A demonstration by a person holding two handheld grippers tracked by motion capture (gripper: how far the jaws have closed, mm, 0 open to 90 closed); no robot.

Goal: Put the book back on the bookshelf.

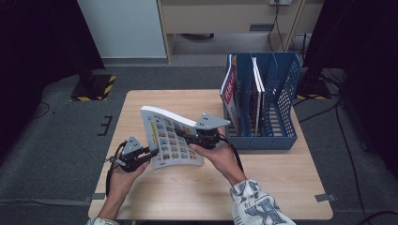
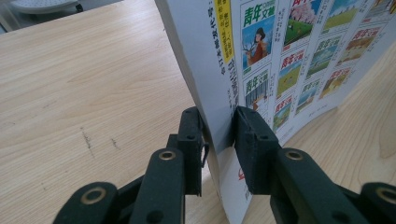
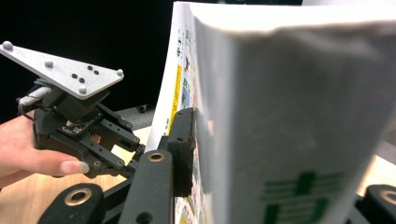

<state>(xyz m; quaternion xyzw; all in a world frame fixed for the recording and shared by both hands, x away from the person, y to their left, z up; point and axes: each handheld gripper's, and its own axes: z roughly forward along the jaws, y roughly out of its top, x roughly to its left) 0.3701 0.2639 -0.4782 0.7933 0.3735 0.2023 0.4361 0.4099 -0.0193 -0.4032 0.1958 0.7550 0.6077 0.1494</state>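
My left tongs (image 1: 151,152) and right tongs (image 1: 180,133) both clamp the thick magazine (image 1: 171,136), held bowed above the bench (image 1: 281,173) just left of the blue file rack (image 1: 281,93), so an easing right grip could drop it.

One held magazine (image 1: 171,136), two filed magazines (image 1: 229,89), one rack (image 1: 281,126), two grippers (image 1: 133,154).

Glossy paper magazine (image 2: 280,65) — matt pale wood table (image 2: 84,93), faintly scratched.

Magazine (image 2: 289,60) cover repeats "青年文摘" (on thumbnails).
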